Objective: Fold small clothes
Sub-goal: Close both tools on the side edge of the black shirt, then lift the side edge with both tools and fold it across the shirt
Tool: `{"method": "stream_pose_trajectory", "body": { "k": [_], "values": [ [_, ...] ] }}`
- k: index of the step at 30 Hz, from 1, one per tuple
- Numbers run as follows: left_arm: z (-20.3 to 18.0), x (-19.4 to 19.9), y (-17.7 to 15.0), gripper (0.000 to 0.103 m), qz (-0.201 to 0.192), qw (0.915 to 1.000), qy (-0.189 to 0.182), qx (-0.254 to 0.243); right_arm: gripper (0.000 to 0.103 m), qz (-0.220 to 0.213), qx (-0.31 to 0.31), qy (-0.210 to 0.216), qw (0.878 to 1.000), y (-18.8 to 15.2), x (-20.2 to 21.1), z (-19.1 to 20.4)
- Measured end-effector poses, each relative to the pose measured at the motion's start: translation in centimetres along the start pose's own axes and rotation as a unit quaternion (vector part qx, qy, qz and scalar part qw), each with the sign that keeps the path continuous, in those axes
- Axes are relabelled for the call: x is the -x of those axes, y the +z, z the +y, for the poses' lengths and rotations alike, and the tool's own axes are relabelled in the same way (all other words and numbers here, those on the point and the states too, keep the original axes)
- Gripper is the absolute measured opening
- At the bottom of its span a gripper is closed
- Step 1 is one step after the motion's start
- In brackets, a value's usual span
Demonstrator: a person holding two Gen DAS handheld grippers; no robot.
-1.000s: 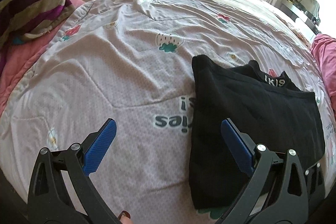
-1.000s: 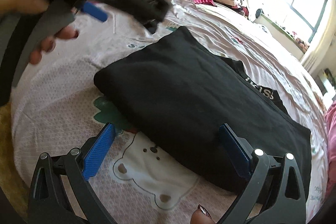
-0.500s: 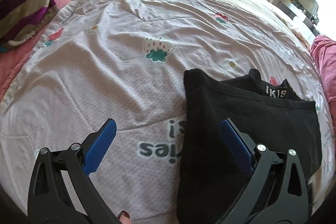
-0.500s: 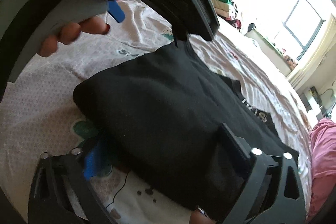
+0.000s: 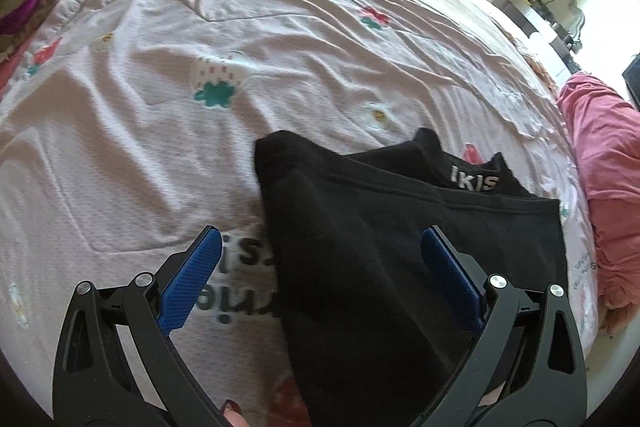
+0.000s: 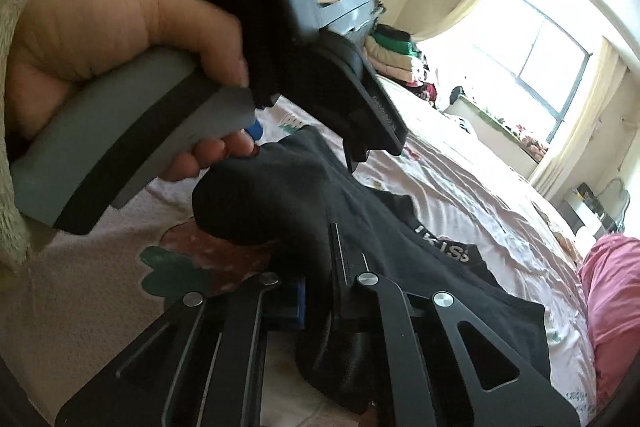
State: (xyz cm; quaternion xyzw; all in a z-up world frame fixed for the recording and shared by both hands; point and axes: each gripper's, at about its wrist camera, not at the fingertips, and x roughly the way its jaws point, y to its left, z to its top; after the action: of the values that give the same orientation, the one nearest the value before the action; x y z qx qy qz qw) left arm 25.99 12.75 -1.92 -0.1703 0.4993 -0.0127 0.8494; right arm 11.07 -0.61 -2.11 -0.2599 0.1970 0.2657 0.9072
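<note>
The near corner of the black garment point(image 6: 400, 267), spread on the bed point(image 5: 280, 27), is clamped in the right gripper point(image 6: 316, 303), while the left gripper point(image 5: 320, 267) is held wide apart over its left edge.

A home bedroom: quilted bed point(image 5: 304, 39), stacked clothes point(image 6: 394, 53).
</note>
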Motion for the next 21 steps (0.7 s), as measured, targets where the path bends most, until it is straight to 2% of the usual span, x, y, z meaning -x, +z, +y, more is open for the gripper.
{"method": "stream_pose_trajectory", "body": {
  "k": [2,4,5,6,7,9,14,21],
  "values": [
    [-0.5,-0.3,0.0,0.092,0.008,0.9999,-0.014,0.005,0.007,-0.008,-0.014,-0.007,1.000,0.0,0.6,-0.7],
    [-0.9,-0.4,0.0,0.075,0.006,0.9996,-0.026,0.010,0.007,-0.014,-0.022,-0.011,1.000,0.0,1.1,-1.1],
    [-1.1,-0.3,0.0,0.057,0.003,0.9994,-0.032,0.013,0.006,-0.016,-0.026,-0.014,0.999,0.0,1.4,-1.3],
    [-1.4,-0.1,0.0,0.048,-0.004,0.9991,-0.039,0.016,0.006,-0.017,-0.032,-0.015,0.999,-0.1,1.6,-1.5],
    [-1.7,0.1,-0.1,0.046,-0.008,0.9989,-0.044,0.015,0.006,-0.020,-0.039,-0.018,0.999,-0.1,2.0,-1.8],
    [-2.5,0.7,-0.1,0.035,-0.020,0.9985,-0.051,0.007,0.006,-0.025,-0.054,-0.022,0.998,-0.2,2.4,-2.6],
    [-4.9,2.2,-0.1,0.026,-0.035,0.9971,-0.067,-0.009,0.006,-0.036,-0.089,-0.033,0.995,-0.6,3.4,-4.9],
    [-9.1,4.0,0.1,0.025,-0.054,0.9948,-0.075,-0.043,0.006,-0.048,-0.136,-0.051,0.988,-1.5,5.7,-7.2]
  ]
}}
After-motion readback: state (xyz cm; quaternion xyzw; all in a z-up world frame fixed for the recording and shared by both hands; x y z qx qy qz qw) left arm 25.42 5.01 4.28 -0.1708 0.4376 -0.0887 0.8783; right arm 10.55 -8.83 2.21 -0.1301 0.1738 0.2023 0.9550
